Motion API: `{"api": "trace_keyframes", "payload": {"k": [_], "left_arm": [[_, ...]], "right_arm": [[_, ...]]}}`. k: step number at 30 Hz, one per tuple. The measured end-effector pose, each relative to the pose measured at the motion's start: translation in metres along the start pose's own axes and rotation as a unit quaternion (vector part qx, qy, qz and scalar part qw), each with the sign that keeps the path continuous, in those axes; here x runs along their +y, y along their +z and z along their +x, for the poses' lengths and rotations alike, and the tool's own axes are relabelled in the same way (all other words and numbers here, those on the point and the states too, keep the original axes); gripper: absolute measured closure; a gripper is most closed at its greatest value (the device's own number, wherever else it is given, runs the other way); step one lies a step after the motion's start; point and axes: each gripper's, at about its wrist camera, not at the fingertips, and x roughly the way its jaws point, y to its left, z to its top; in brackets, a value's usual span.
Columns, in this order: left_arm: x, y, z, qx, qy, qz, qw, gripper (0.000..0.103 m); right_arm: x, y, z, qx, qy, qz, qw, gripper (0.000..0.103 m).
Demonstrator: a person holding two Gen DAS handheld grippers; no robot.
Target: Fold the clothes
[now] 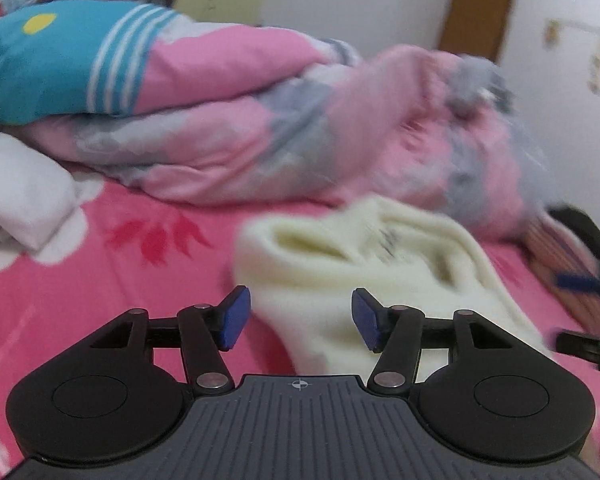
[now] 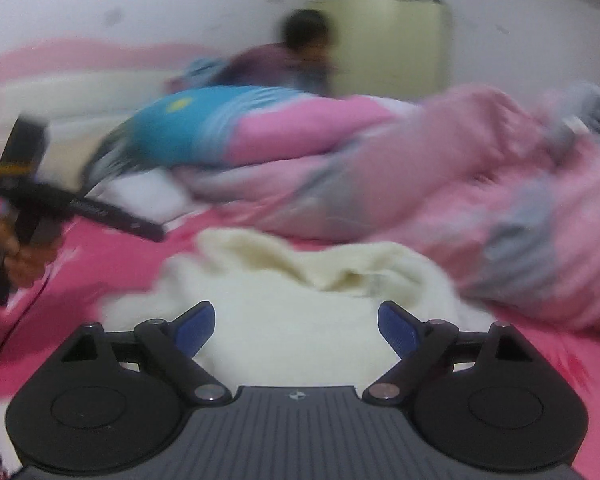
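A cream fleece garment point(image 1: 364, 256) lies crumpled on the pink bedsheet point(image 1: 120, 280), its neck opening facing up. My left gripper point(image 1: 300, 320) hovers at the garment's left front edge, jaws apart, with fleece showing between the blue pads but not pinched. In the right wrist view the same cream garment point(image 2: 300, 292) fills the middle, and my right gripper point(image 2: 296, 330) stands wide open just above it, nothing clamped. The left gripper point(image 2: 100, 212) also appears at the left of that view, held by a hand point(image 2: 16, 256).
A bunched pink and grey quilt point(image 1: 300, 120) lies behind the garment, with a blue striped pillow point(image 1: 60, 60) on it. A folded white cloth point(image 1: 20, 192) sits at the left. A person point(image 2: 296, 52) is at the far side of the bed. A brown door point(image 1: 476, 20) stands beyond.
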Motion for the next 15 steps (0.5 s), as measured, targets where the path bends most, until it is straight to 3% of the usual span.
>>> {"api": "trace_keyframes", "payload": {"k": [1, 2, 3, 4, 6, 9, 15], "left_arm": [[-0.010, -0.011, -0.003, -0.002, -0.001, 0.014, 0.9999, 0.047], [-0.019, -0.021, -0.005, -0.004, -0.001, 0.028, 0.9996, 0.047], [-0.027, -0.031, -0.006, -0.005, -0.002, 0.040, 0.9992, 0.047], [-0.033, -0.041, -0.006, -0.005, -0.002, 0.050, 0.9987, 0.047], [-0.040, -0.053, -0.003, -0.005, 0.001, 0.062, 0.9980, 0.047], [-0.041, -0.060, -0.001, -0.013, -0.006, 0.078, 0.9968, 0.047], [-0.031, -0.067, 0.004, -0.022, -0.037, 0.076, 0.9962, 0.045]], "right_arm": [[0.013, -0.003, 0.005, 0.011, -0.004, -0.024, 1.000, 0.014], [0.018, -0.005, 0.016, 0.031, -0.011, -0.031, 0.999, 0.024], [0.024, -0.008, 0.027, 0.051, -0.017, -0.037, 0.998, 0.043], [0.029, -0.010, 0.037, 0.071, -0.023, -0.042, 0.996, 0.047], [0.027, -0.011, 0.047, 0.088, -0.011, -0.009, 0.996, 0.077], [0.028, 0.008, 0.038, 0.068, -0.021, 0.011, 0.997, 0.088], [-0.003, 0.067, 0.036, 0.015, 0.026, 0.118, 0.993, 0.090]]}}
